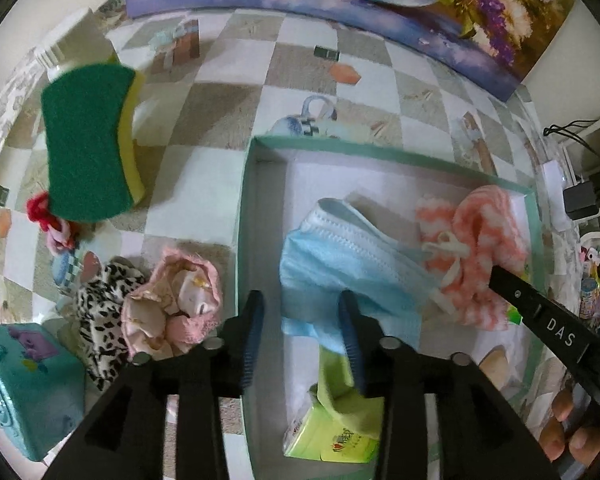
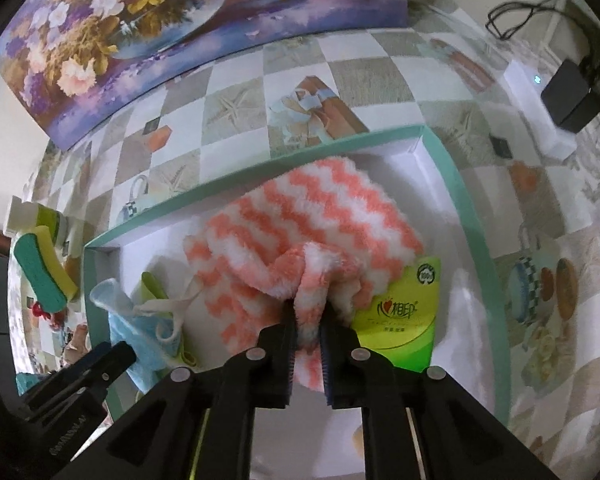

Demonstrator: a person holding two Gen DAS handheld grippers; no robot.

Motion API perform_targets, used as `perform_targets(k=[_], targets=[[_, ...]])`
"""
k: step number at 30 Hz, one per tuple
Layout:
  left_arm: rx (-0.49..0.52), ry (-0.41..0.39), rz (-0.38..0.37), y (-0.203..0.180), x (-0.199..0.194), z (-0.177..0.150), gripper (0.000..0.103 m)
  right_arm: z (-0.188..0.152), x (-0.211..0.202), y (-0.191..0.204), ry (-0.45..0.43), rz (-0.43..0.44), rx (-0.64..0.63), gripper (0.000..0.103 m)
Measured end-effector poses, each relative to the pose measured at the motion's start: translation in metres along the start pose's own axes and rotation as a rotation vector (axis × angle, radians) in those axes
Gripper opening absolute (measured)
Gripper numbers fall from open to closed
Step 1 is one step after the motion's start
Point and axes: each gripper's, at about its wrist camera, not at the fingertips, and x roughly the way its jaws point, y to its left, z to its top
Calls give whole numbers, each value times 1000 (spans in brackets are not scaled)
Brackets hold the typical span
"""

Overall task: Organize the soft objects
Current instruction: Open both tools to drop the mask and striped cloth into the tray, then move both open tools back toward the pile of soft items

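Inside the green-rimmed box point(image 2: 476, 248), three soft items are already stowed: a pink-and-white striped fluffy cloth point(image 2: 320, 216), a blue face mask point(image 1: 340, 264) and a green tissue pack point(image 2: 400, 312). The right gripper point(image 2: 308, 336) is clamped on a fold of the striped cloth, jaws narrow with fabric between them, and the cloth rests on the box floor and partly over the tissue pack. Judged from this, placement of the cloth is at its final stage, with only release pending.

The left gripper point(image 1: 302, 320) stands with its jaws moderately wide and holds nothing; it hovers over the left wall of the box, one finger outside and one over the mask.

Outside the box, on the checked tablecloth point(image 1: 220, 80), the following remain unsorted:
- a green-and-yellow sponge point(image 1: 88, 140)
- a pink crumpled cloth point(image 1: 176, 304)
- a leopard-print fabric point(image 1: 100, 312)
- a red-and-pink knotted item point(image 1: 48, 220)

A teal tissue box point(image 1: 24, 384) sits at the lower left. The task appears roughly half complete.

Legible writing: "DAS" on the right gripper body as seen from the left wrist; a "100" recycling-type emblem on the tissue pack, plus a red heart logo with Chinese characters too small to read reliably
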Motion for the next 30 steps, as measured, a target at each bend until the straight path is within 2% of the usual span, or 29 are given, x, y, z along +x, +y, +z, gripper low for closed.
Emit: perform_targets(k=[3, 7, 11, 13, 17, 19, 21, 22, 23, 25, 27, 30], targets=[[6, -16, -20, -2, -11, 2, 42, 2, -13, 2, -29, -17, -13, 15], [11, -46, -31, -2, -29, 3, 47, 4, -34, 2, -81, -25, -24, 25], [10, -79, -35, -1, -48, 6, 51, 6, -59, 6, -139, -34, -35, 26], [7, -102, -35, 2, -58, 7, 57, 7, -71, 9, -170, -38, -41, 26], [-10, -152, -20, 12, -76, 12, 61, 8, -90, 15, -223, -42, -56, 26], [-16, -180, 4, 17, -84, 14, 71, 7, -99, 18, -244, -45, -66, 26], [-22, -204, 25, 24, -91, 17, 73, 6, -107, 22, -264, -49, -73, 37], [-29, -216, 35, 30, -95, 18, 73, 6, -109, 23, -272, -52, -75, 49], [-35, -224, 41, 35, -97, 20, 74, 6, -112, 25, -284, -55, -79, 54], [-61, -247, 62, 51, -104, 23, 83, 6, -116, 30, -293, -59, -91, 54], [-91, -269, 84, 66, -110, 24, 84, 6, -117, 38, -297, -58, -107, 54], [-176, -303, 136, 102, -119, 25, 85, 7, -116, 51, -291, -52, -135, 61]])
